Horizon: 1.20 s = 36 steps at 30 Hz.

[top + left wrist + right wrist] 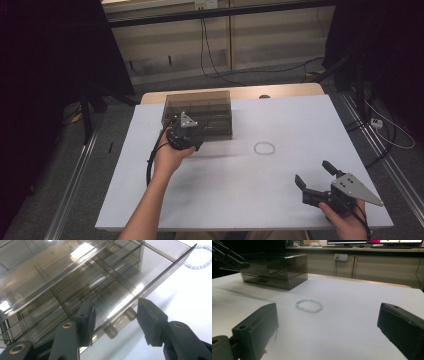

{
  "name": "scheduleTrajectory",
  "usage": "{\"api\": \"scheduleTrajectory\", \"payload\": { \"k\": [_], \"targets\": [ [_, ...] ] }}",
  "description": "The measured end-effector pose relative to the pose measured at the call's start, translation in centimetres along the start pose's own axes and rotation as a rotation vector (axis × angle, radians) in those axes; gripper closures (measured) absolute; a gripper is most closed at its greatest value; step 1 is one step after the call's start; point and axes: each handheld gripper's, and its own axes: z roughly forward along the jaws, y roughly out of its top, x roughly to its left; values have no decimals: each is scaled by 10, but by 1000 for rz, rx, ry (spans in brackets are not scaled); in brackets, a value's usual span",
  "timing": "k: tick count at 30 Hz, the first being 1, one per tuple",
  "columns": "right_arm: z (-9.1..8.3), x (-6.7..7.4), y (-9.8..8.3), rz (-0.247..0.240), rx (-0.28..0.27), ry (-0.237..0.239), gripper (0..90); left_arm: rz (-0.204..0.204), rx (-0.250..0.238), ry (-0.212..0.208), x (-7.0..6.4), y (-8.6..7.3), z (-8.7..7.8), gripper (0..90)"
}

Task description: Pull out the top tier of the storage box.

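Observation:
A smoky clear drawer box [205,107] stands at the table's back left; its dividers show through the lid [75,277]. One drawer stands slightly out toward my left gripper [185,132]. That gripper [116,322] is open, a jaw on either side of the drawer's small handle [117,326], not closed on it. A white bead bracelet [264,148] lies flat on the table to the right of the box, also seen as the bracelet [309,305] ahead of my right gripper [328,327]. The right gripper [312,171] is open and empty near the front right.
The white table top [280,200] has bare room between the bracelet and the front edge. A wooden strip [280,91] runs along the far edge. Beyond stand cabinets [384,267] with hanging cables and dark curtains at both sides.

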Motion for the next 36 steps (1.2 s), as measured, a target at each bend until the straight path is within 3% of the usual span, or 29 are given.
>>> {"api": "scheduleTrajectory", "payload": {
  "k": [13,19,36],
  "targets": [
    [0,1,0,-1,0,0,21,-6,-12,-3,-1,-2,-2,503],
    [0,1,0,1,0,0,22,-4,-5,-2,-4,-1,3,453],
    [1,2,0,0,8,6,21,-25,-12,-22,-4,-3,1,504]
  ]
}}
